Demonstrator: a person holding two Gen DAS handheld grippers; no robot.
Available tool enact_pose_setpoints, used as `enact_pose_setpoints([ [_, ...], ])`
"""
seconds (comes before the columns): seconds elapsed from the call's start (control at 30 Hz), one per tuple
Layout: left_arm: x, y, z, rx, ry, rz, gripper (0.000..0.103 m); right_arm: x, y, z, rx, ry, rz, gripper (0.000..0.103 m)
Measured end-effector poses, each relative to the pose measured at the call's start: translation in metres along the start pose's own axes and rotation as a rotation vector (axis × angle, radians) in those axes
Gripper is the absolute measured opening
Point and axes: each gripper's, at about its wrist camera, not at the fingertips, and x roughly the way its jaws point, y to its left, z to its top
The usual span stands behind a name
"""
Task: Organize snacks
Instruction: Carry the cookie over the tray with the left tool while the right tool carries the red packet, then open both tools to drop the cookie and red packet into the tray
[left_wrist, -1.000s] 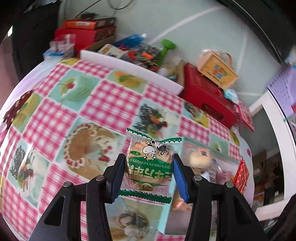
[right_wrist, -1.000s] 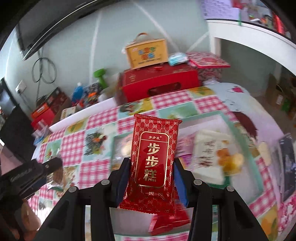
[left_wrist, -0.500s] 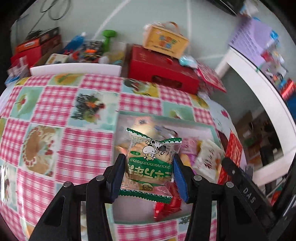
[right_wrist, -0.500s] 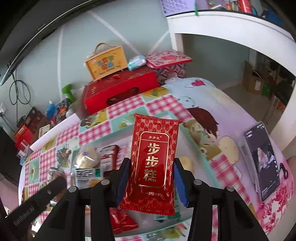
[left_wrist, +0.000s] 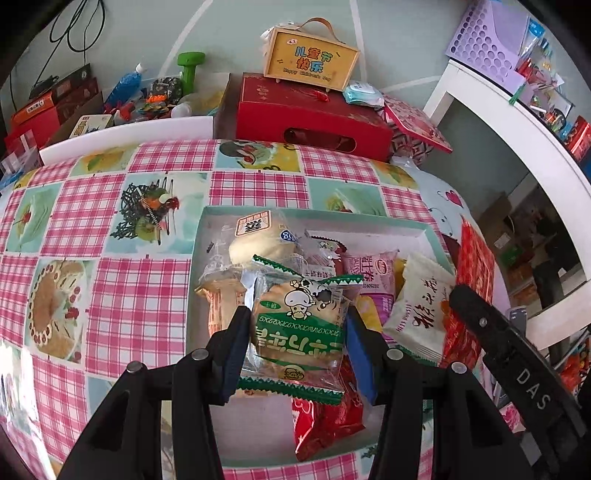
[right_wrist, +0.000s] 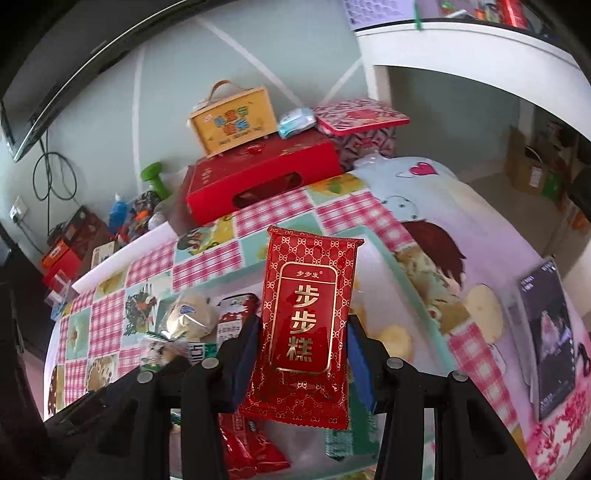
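My left gripper (left_wrist: 295, 350) is shut on a green-and-clear cake packet (left_wrist: 299, 325) with a cartoon cow, held over a pale green tray (left_wrist: 332, 218) that holds several wrapped snacks. My right gripper (right_wrist: 301, 362) is shut on a red packet with gold characters (right_wrist: 304, 325), held upright above the same tray (right_wrist: 402, 284). In the left wrist view, the right gripper's black arm and the red packet (left_wrist: 476, 280) show at the tray's right edge. In the right wrist view, the green packet's end (right_wrist: 159, 347) shows at lower left.
The tray sits on a pink checked tablecloth (left_wrist: 129, 280). Behind stand a red gift box (left_wrist: 310, 118) with a yellow carry box (left_wrist: 310, 59) on top, plus toys and boxes at back left. A phone (right_wrist: 546, 339) lies at the table's right. A white shelf (left_wrist: 517, 140) stands at right.
Both grippers, still holding their packets, have moved in over the tray. The left one swung right from the bare cloth; the right one now hangs over the tray's right part.
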Motion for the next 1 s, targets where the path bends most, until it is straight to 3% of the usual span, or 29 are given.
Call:
enact_pose_setpoints([
  [0.53, 0.012, -0.015, 0.005, 0.065, -0.022, 0.009, 0.053, 0.012, 0.003, 0.005, -0.004, 0.009, 0.012, 0.049],
  [0.73, 0.010, -0.012, 0.004, 0.052, -0.010, 0.000, 0.062, 0.012, 0.001, 0.004, -0.004, 0.013, 0.013, 0.049],
  [1.0, 0.000, 0.002, 0.003, 0.012, 0.005, 0.012, 0.064, 0.012, 0.003, 0.004, -0.016, 0.022, 0.011, 0.049],
])
